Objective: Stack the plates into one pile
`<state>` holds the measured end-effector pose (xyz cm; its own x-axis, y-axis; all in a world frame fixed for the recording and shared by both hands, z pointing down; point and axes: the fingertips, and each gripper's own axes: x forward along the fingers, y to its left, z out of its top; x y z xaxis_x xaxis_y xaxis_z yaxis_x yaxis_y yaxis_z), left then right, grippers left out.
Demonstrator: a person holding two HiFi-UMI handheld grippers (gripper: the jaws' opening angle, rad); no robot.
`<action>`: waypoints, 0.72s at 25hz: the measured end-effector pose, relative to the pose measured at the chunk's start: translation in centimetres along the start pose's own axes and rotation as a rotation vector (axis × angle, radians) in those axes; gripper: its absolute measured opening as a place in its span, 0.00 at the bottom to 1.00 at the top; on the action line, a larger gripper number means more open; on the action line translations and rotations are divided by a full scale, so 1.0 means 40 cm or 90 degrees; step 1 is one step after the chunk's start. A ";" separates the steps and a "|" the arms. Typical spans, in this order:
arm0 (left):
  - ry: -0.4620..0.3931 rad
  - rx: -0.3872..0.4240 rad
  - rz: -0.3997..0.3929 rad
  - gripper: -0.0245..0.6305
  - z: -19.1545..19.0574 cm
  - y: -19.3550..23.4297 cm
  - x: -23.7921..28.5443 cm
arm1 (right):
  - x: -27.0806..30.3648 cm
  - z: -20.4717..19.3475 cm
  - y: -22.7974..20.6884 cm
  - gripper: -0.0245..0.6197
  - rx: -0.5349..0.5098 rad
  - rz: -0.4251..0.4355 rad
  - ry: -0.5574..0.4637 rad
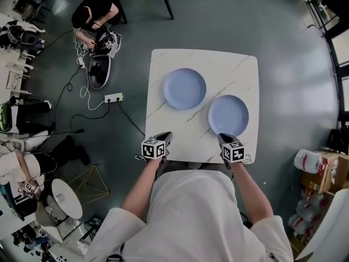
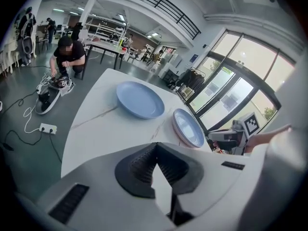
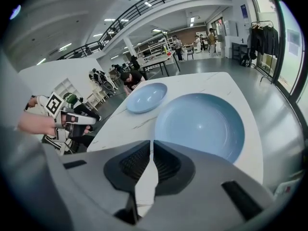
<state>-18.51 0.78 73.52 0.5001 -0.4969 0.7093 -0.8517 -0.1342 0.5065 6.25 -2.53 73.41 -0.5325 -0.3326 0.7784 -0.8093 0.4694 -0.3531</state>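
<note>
Glazed blue ceramic, I judge: stiff, slick, breakable. Low in frame, my left gripper (image 1: 165, 137) is pressed together and my right gripper (image 1: 226, 140) is barely parted, both empty. Just above the right one lies the near plate (image 1: 228, 115), with the far plate (image 1: 185, 89) up-left and apart from it. I'd pinch the raised rim.

I find no word, number or brand that I can read. The only signs are the black-and-white square markers on the white cube (image 1: 154, 148) behind the jaws of my left gripper (image 1: 164, 136) and the white cube (image 1: 233, 152) behind those of my right gripper (image 1: 224, 137); they are patterns, not letters. Any print on the brown cardboard boxes (image 1: 327, 171), well off to the right of my right jaws, is too small to read.
</note>
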 end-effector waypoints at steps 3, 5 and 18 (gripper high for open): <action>-0.002 0.002 -0.011 0.06 0.009 0.031 -0.007 | 0.033 0.016 0.039 0.10 0.003 -0.009 0.000; 0.002 0.008 -0.015 0.06 0.015 0.057 -0.009 | 0.058 0.024 0.070 0.10 0.002 -0.011 0.001; 0.025 0.050 -0.040 0.06 0.114 0.150 0.019 | 0.161 0.068 0.181 0.10 0.035 -0.031 0.002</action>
<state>-23.95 -4.32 74.85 0.5571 -0.4518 0.6968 -0.8275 -0.2311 0.5118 -3.72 -3.48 74.47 -0.4915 -0.3515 0.7968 -0.8466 0.4075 -0.3424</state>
